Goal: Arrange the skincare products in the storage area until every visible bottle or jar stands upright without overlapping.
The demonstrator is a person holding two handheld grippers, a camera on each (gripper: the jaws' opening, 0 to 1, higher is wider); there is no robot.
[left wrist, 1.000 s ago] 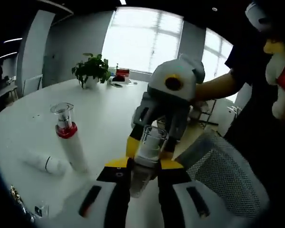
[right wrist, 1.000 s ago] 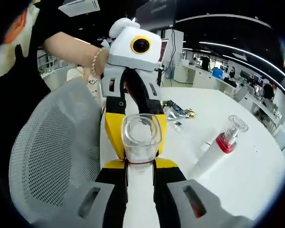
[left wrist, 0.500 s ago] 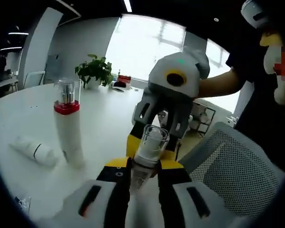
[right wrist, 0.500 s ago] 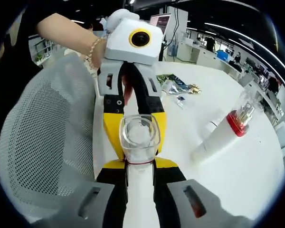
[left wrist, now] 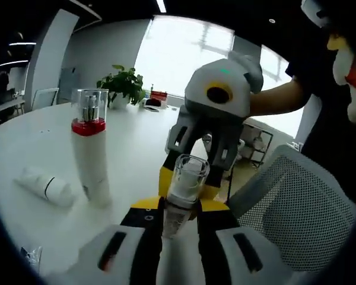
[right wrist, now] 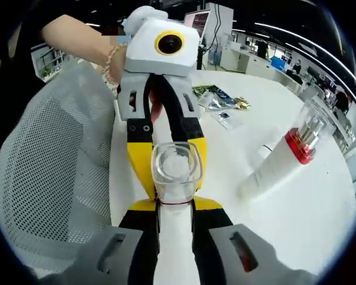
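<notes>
— Where's the bottle?

— Pinched between both sets of my jaws: left gripper and right gripper clamp the clear-capped bottle from opposite ends, its long axis running between them, off the table.

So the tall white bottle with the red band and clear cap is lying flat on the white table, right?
No, the tall white bottle with the red band and clear cap stands upright on the white table, as the left gripper view shows.
</notes>
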